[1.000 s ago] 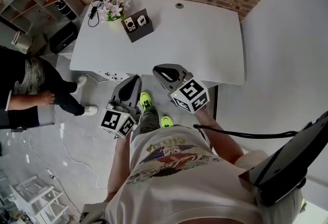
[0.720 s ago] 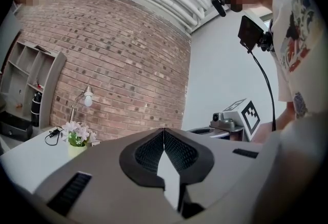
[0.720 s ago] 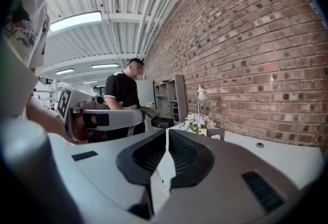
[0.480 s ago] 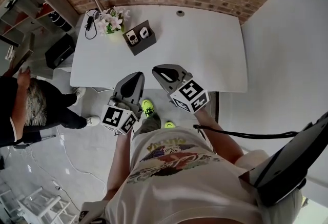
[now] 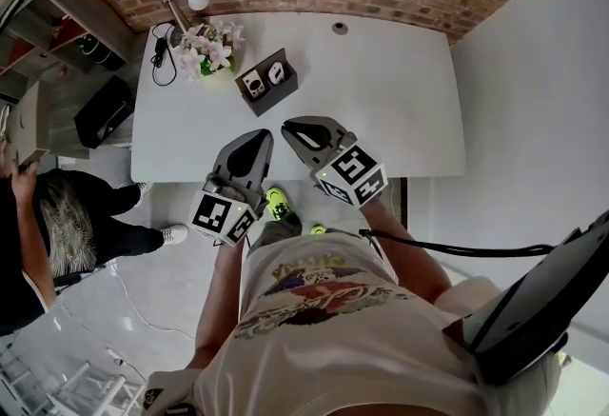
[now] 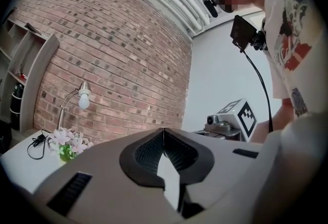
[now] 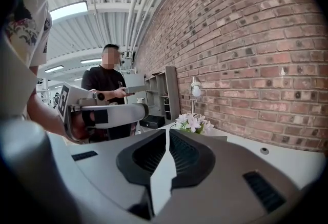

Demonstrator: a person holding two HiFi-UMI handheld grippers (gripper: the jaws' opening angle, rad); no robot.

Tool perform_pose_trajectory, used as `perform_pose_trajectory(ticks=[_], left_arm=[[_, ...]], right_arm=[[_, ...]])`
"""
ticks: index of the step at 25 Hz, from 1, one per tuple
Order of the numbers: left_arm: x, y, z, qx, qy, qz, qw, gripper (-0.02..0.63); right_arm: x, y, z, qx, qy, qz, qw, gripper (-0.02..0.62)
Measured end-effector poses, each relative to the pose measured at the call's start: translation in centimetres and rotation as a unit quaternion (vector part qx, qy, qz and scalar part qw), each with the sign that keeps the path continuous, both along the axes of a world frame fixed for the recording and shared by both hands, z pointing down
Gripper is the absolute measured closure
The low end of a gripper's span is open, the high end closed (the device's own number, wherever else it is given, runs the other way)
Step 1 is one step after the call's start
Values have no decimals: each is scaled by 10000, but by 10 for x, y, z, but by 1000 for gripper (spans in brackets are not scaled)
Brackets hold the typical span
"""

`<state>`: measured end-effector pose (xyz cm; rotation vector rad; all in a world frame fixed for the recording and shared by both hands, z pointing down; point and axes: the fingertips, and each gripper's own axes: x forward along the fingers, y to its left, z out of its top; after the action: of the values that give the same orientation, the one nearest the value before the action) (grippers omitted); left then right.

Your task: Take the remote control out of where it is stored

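White worktop [image 5: 381, 90] bears one box [image 5: 288, 73] beside the flowers [image 5: 205, 48]; left hand-held gripper [image 5: 257, 134] and right hand-held gripper [image 5: 286, 128] both clenched, empty.

The wearer was dressed in a white short-sleeved T-shirt [image 5: 314, 328] printed across the chest with a multicoloured graphic, dark olive trousers [image 5: 276, 231] and neon yellow-green trainers [image 5: 277, 204]. The left gripper [image 5: 257, 135] and right gripper [image 5: 290, 130] were smooth grey shells, with black ribbed pads lining the jaws and dark slotted vents in the casing. Each bore a white cube with black square markers: left cube [image 5: 221, 217], right cube [image 5: 350, 174]. A thin black cable [image 5: 447, 250] ran from beside the right cube to a black, flat-faced unit [image 5: 542, 300].
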<state>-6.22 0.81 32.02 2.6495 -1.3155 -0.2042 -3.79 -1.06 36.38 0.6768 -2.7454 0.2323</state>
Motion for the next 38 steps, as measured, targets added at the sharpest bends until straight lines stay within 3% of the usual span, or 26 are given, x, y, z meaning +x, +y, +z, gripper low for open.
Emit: perform_pose_trajectory(ticks=[8, 17, 38], left_arm=[[-21, -31, 11, -77, 82, 226, 9997, 600], [-33, -56, 27, -175, 39, 196, 9996, 600], [-30, -78, 73, -518, -61, -336, 9981, 600]], right_arm=[[-19, -34, 13, 60, 216, 277, 9994, 588], [-30, -60, 32, 12, 342, 333, 9989, 555], [-19, -107, 86, -274, 398, 264, 9985, 503]])
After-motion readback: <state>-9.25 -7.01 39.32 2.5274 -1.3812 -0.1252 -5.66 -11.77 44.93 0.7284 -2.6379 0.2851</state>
